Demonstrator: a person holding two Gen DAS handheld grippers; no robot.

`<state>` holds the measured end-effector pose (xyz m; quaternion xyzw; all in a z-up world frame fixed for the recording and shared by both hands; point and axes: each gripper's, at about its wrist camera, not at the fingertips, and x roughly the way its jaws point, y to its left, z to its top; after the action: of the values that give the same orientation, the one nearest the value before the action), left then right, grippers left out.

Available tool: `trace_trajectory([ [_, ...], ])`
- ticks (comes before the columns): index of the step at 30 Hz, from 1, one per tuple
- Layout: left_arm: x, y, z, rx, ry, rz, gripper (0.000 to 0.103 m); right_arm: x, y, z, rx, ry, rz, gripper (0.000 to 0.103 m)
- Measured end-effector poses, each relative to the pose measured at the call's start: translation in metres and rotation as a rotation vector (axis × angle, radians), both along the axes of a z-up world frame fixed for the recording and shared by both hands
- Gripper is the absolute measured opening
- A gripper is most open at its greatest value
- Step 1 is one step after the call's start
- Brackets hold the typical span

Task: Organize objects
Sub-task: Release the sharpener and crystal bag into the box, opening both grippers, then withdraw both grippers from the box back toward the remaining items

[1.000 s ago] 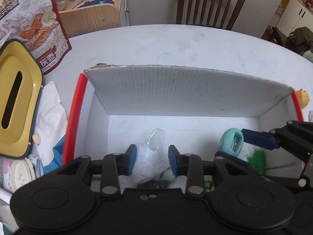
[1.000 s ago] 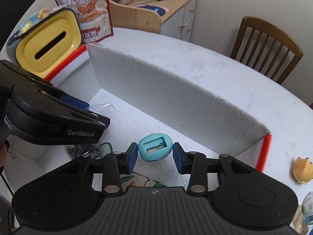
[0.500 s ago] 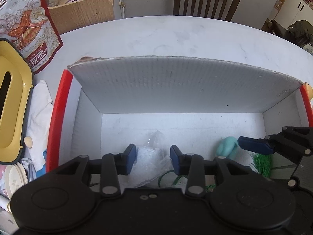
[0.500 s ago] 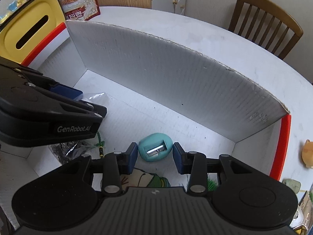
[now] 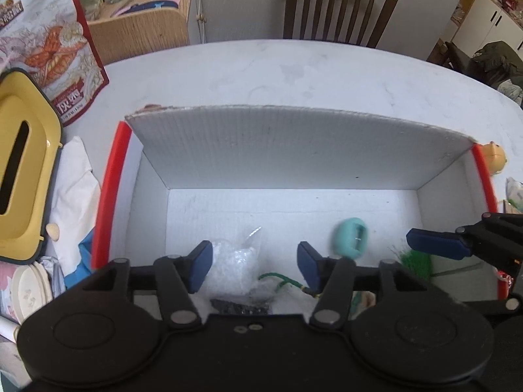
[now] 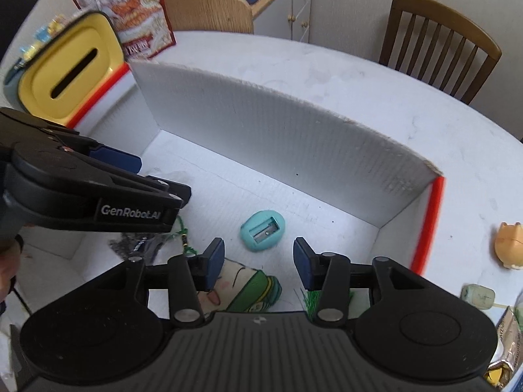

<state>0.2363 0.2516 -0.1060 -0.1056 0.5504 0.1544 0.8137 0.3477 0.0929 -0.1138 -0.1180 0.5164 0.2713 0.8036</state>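
Observation:
A white cardboard box (image 5: 294,150) (image 6: 294,137) with red side edges stands open on the table. On its floor lie a teal pencil sharpener (image 5: 351,237) (image 6: 263,230), a clear plastic bag (image 5: 233,264), a green cord (image 5: 282,277) and a green-printed card (image 6: 251,290). My left gripper (image 5: 254,266) is open above the bag, which lies free. My right gripper (image 6: 259,259) is open just above and short of the sharpener, not touching it. The left gripper also shows in the right wrist view (image 6: 111,192), and one right fingertip in the left wrist view (image 5: 434,245).
A yellow tissue box (image 5: 19,170) (image 6: 68,68) and white tissue (image 5: 75,179) lie left of the box. A snack bag (image 5: 55,45) stands behind. A small orange figure (image 6: 510,241) lies right of the box. A wooden chair (image 5: 340,6) stands beyond the table.
Both grippers have opened wider and pulled up and back. The plastic bag and the sharpener, which sat between the jaws, now lie free on the box floor.

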Motion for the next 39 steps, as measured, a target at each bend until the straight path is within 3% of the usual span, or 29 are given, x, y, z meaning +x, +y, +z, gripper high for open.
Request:
trace_trajectory([
  [11, -0.030, -0.023, 0.046, 0.021, -0.090, -0.027, 0.064, -0.034, -0.031, 0.056, 0.103, -0.058, 0.002, 0.054],
  [23, -0.064, -0.063, 0.094, 0.049, -0.184, -0.051, 0.075, -0.079, -0.078, 0.112, 0.206, -0.131, 0.014, 0.064],
  [39, -0.086, -0.154, 0.119, 0.063, -0.235, -0.076, 0.088, -0.123, -0.181, 0.130, 0.300, -0.160, -0.005, 0.068],
])
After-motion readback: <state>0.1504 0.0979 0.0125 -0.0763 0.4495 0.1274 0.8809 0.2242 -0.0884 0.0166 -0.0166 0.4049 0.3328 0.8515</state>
